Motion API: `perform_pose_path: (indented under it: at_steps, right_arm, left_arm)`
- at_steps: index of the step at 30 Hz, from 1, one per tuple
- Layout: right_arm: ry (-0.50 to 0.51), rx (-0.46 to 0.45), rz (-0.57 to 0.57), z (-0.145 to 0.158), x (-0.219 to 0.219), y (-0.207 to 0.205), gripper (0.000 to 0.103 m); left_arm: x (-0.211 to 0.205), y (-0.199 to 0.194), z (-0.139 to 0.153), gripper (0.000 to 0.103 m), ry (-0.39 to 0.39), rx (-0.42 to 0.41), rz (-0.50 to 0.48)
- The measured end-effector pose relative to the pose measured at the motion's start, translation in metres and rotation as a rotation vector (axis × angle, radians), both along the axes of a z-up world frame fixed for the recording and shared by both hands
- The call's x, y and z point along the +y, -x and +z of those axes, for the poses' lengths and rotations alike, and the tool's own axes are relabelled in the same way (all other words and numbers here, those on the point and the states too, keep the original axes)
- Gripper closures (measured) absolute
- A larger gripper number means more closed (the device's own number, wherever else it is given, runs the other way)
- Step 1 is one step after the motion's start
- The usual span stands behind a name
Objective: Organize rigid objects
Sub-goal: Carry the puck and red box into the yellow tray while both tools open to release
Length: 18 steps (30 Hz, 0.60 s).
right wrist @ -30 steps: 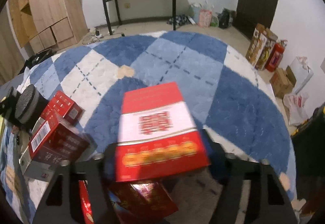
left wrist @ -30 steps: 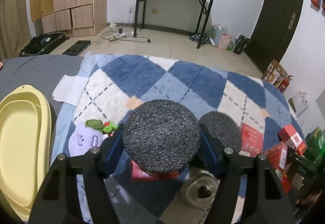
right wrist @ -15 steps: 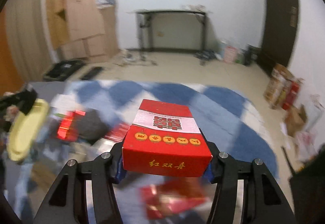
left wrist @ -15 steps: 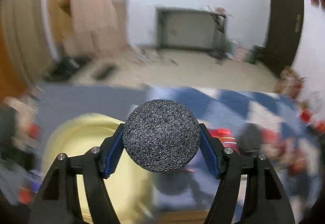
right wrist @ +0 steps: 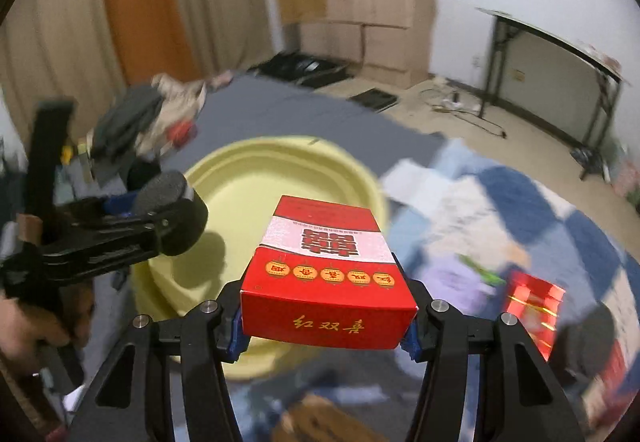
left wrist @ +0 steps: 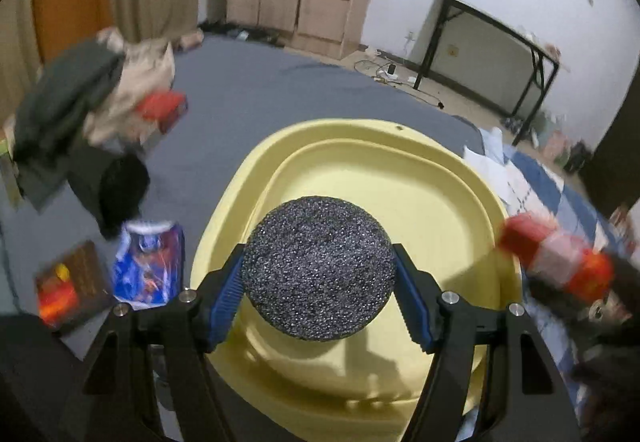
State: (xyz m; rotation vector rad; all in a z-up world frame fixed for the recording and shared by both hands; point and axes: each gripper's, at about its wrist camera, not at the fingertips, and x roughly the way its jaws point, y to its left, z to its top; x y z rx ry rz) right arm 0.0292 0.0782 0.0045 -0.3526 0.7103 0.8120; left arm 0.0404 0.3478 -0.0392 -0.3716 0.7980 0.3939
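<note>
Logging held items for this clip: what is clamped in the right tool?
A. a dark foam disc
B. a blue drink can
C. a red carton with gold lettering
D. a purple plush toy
C: the right tool grips the red carton by its sides, in front of the yellow basin.

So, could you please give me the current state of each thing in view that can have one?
left tongs: shut on the black foam disc, above the basin.
black foam disc: held, off the ground.
right tongs: shut on the red box.
red box: held, closed, at the basin's near edge.
yellow basin: upright, nothing visible inside it.
blue packet: lying on the grey sheet beside the basin.
</note>
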Motion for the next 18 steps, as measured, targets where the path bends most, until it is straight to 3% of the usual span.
perform_pose_path:
  at_steps: [2,6,12,15,18]
  right_arm:
    - [0.093,-0.03,0.053,-0.02,0.032,-0.006,0.047]
    - [0.184,-0.042,0.108,-0.045,0.071,-0.014,0.047]
    - [0.211,-0.06,0.119,-0.062,0.087,-0.024,0.047]
    - [0.238,-0.06,0.102,-0.068,0.086,-0.023,0.043]
    - [0.208,-0.066,0.119,-0.059,0.069,-0.005,0.027]
  left_arm:
    - [0.004,-0.004,-0.008,0.033,0.029,-0.016,-0.006]
    - [0.002,-0.012,-0.023,0.033,0.071,0.019,-0.021]
    - [-0.004,-0.02,-0.033,0.032,0.045,0.041,-0.031]
    - [0.0,-0.021,-0.036,0.026,0.067,0.053,-0.018]
    - [-0.007,-0.02,-0.024,0.004,0.051,0.049,-0.012]
